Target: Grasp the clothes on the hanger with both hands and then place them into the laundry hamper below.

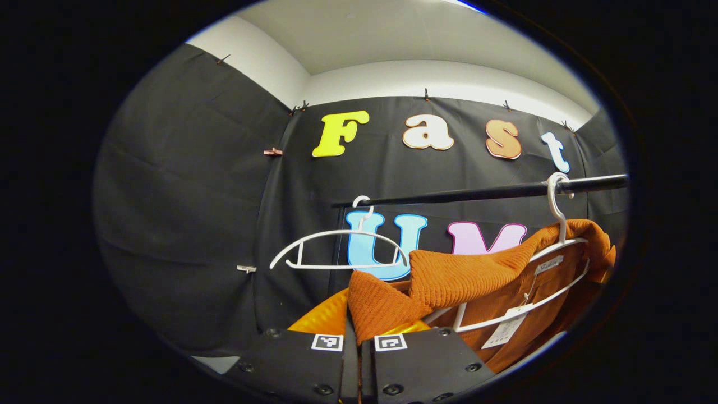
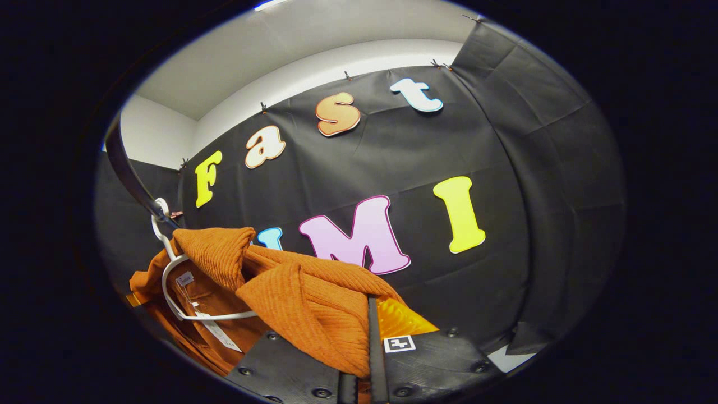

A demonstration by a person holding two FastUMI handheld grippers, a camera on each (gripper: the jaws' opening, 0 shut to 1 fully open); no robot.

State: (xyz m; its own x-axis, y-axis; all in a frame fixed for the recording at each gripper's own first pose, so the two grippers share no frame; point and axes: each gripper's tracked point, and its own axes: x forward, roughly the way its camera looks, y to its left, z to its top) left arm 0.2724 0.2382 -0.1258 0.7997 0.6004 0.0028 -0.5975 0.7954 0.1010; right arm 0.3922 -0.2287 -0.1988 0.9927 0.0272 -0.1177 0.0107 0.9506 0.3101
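An orange ribbed garment (image 1: 471,275) hangs on a white hanger (image 1: 555,247) from a black rail (image 1: 482,193). In the left gripper view my left gripper (image 1: 352,331) is shut on a fold of its shoulder, which rises between the two fingers. In the right gripper view the same garment (image 2: 303,303) drapes over my right gripper (image 2: 371,336), whose fingers are pressed together on the cloth. Its hanger (image 2: 168,269) hooks onto the rail (image 2: 126,168) at the left. A paper tag (image 1: 507,328) dangles inside the garment.
An empty white hanger (image 1: 336,247) hangs on the rail to the left of the garment. Black cloth walls close in behind and on both sides. A strip of pale floor (image 2: 507,359) shows at the lower right of the right gripper view.
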